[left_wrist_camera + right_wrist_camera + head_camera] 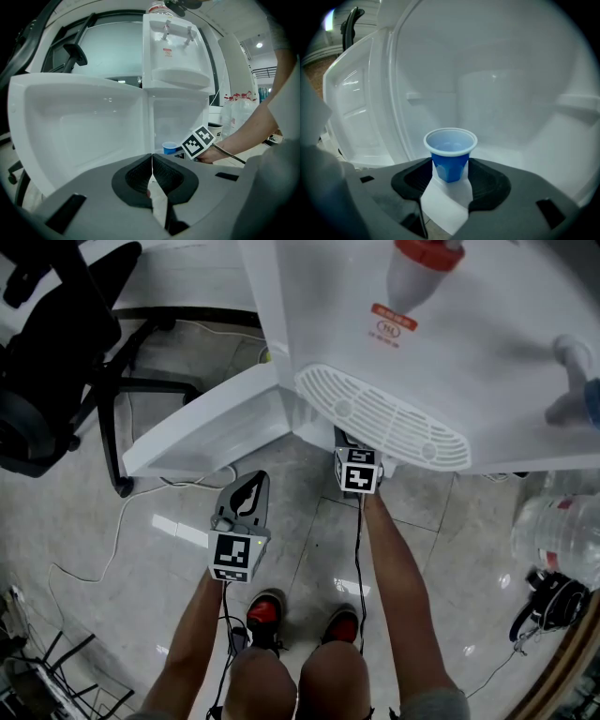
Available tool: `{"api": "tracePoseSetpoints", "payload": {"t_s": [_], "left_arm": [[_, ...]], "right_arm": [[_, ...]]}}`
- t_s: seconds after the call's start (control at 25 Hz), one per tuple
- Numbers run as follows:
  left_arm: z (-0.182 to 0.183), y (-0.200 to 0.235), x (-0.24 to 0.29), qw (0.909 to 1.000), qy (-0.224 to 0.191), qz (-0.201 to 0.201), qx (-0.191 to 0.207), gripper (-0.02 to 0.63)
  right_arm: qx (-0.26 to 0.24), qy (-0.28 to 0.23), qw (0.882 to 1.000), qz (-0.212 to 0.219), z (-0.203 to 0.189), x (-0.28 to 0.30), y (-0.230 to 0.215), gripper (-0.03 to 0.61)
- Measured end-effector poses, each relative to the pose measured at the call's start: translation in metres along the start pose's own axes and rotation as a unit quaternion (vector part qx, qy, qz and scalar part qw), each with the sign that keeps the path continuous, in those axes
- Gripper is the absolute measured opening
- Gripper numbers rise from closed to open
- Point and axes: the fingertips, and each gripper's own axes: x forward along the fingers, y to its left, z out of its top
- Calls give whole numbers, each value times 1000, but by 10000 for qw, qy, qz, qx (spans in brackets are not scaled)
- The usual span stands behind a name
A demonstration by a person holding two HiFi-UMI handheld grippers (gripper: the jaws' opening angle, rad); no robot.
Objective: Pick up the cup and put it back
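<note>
Right gripper [450, 174] pinches the blue cup [450, 152] low on its sides. The cup is upright inside the open cabinet [511, 93] of the water dispenser [450, 352]. Left gripper [152, 161] is pressed together, empty, outside the cabinet.

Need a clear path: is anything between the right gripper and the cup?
Nothing visible. The blue cup stands between the jaws of the right gripper, pads against its sides, inside the open cabinet.

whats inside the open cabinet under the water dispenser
A blue cup, upright, held between the pads of the right claw; bare white walls around it. The claw hides the floor in front.
</note>
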Motion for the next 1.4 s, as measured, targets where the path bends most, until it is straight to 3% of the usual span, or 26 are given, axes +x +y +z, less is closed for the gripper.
{"api": "tracePoseSetpoints", "payload": {"t_s": [0.36, 0.48, 0.84, 1.12, 1.4], "left_arm": [[4, -1, -3, 10000, -27, 26, 6, 25], [7, -2, -3, 10000, -30, 3, 35, 25], [16, -11, -17, 10000, 47, -61, 13, 25], [49, -22, -38, 9998, -101, -140, 50, 25], [94, -50, -67, 9994, -98, -333, 96, 25]], "right_arm": [[147, 38, 9997, 183, -4, -3, 1, 335], [130, 3, 9998, 171, -1, -5, 0, 345], [87, -163, 9997, 164, 17, -29, 5, 345], [210, -105, 9996, 176, 25, -72, 15, 342], [160, -290, 9994, 68, 44, -143, 20, 225]]}}
